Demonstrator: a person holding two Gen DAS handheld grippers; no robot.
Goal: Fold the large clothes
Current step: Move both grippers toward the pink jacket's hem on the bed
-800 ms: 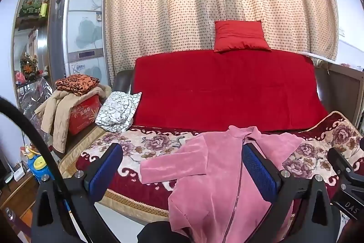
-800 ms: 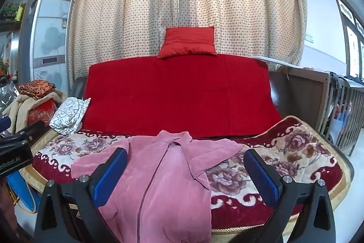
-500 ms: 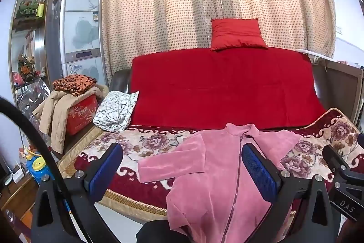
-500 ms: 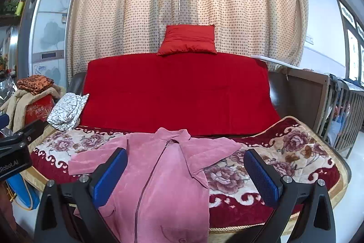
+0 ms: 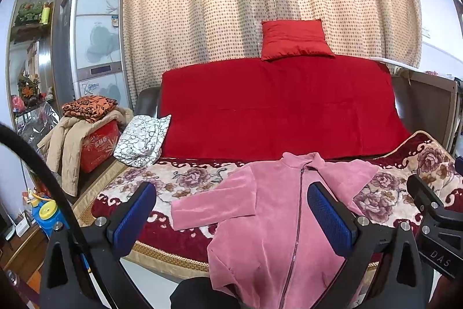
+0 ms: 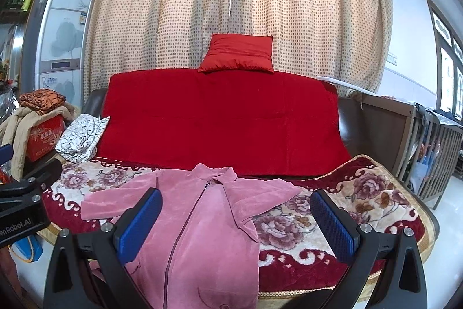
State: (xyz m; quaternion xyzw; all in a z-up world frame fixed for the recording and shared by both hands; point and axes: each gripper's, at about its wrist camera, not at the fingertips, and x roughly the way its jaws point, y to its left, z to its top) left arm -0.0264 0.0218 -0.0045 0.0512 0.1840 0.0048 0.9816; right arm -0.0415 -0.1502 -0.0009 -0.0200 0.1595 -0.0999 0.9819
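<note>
A pink zip-up jacket lies front up on the flowered sofa blanket, its hem hanging over the front edge. One sleeve stretches left, the other lies folded toward the right. It also shows in the right wrist view. My left gripper is open and empty, held in front of the sofa, short of the jacket. My right gripper is open and empty, also in front of the sofa. The jacket's lower hem is hidden below both views.
A red throw covers the sofa back, with a red cushion on top. A white patterned cloth lies at the sofa's left end. A red box with clothes piled on it stands left. A wooden crib stands right.
Both grippers have moved slightly, so the jacket sits a little further right in each view. The jacket itself has not moved. Both grippers stay open.
</note>
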